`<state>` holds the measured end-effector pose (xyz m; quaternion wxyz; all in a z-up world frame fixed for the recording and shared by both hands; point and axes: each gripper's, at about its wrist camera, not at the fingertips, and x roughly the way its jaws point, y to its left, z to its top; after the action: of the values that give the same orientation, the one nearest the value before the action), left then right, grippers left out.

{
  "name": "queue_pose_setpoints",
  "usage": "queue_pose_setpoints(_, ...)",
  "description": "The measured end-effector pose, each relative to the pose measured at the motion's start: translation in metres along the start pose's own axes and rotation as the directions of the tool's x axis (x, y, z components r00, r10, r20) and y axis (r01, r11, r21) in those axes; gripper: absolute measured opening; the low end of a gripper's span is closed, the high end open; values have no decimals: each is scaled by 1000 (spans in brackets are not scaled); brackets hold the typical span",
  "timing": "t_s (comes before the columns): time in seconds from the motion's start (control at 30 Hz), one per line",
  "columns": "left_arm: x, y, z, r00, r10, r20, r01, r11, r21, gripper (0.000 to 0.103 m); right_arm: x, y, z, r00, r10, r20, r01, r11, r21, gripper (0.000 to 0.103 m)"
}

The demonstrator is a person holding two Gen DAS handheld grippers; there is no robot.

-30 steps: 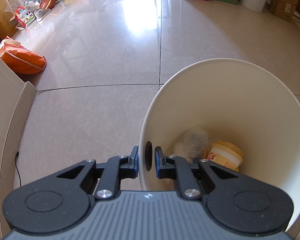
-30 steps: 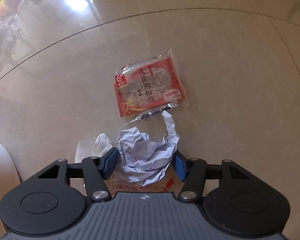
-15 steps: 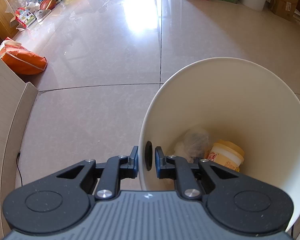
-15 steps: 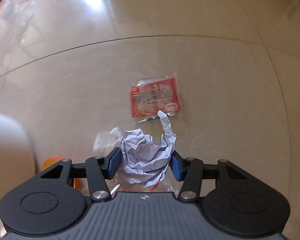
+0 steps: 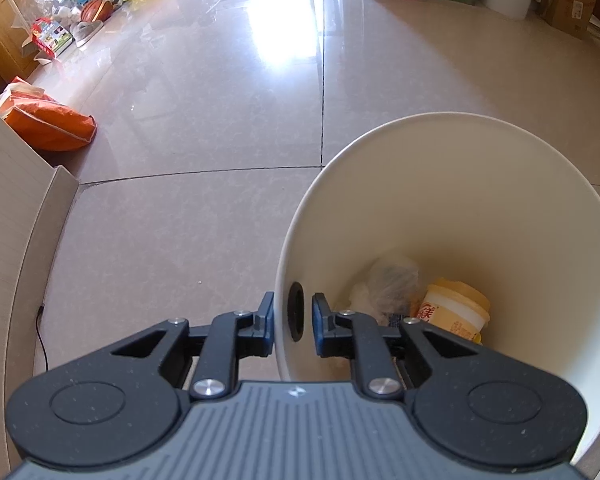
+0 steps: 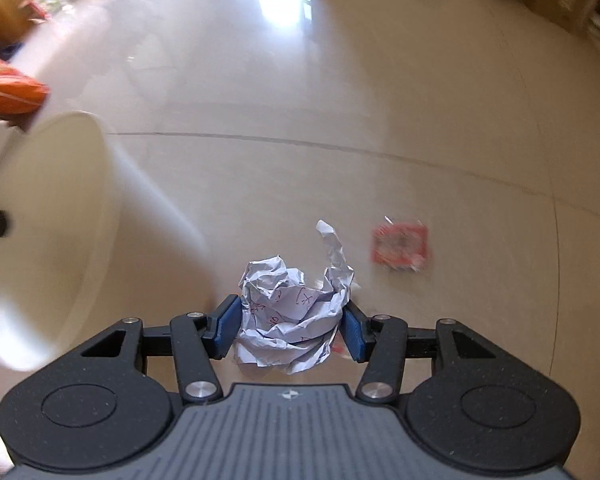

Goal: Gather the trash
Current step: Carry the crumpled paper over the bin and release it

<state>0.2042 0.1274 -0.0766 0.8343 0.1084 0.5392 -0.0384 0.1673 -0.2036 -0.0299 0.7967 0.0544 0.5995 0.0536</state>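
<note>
Beyond the crumpled paper (image 6: 290,312), red wrapper (image 6: 400,246) blurred; print unreadable.

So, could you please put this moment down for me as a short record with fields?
left gripper: jaws astride the wall of the white bin, just starting to open
right gripper: shut on a crumpled paper ball, held off the floor
bin contents: yellow-lidded cup, clear plastic bag
still on floor: red snack wrapper
bin position: to the left in the right wrist view
</note>
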Motion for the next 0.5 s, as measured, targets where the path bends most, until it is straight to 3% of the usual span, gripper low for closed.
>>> queue_pose_setpoints(0.17, 0, -2, 1, 1000, 2, 2, -2, 1000, -3, 17, -33, 49, 16, 992, 98, 81, -91, 992, -90, 58)
queue_pose_setpoints(0.33, -2, -2, 0, 1000, -3, 6, 3, 1000, 1, 17, -48, 104, 23, 978, 187, 91, -164, 964, -211, 59)
queue_pose_setpoints(0.47, -1, 1, -2, 1000, -6, 5, 6, 1000, 5, 17, -52, 134, 23, 971, 215, 104, -180, 945, -273, 85)
queue_pose_setpoints(0.5, -1, 1, -1, 1000, -6, 4, 6, 1000, 6, 17, -51, 136, 23, 969, 223, 106, -186, 941, -284, 87)
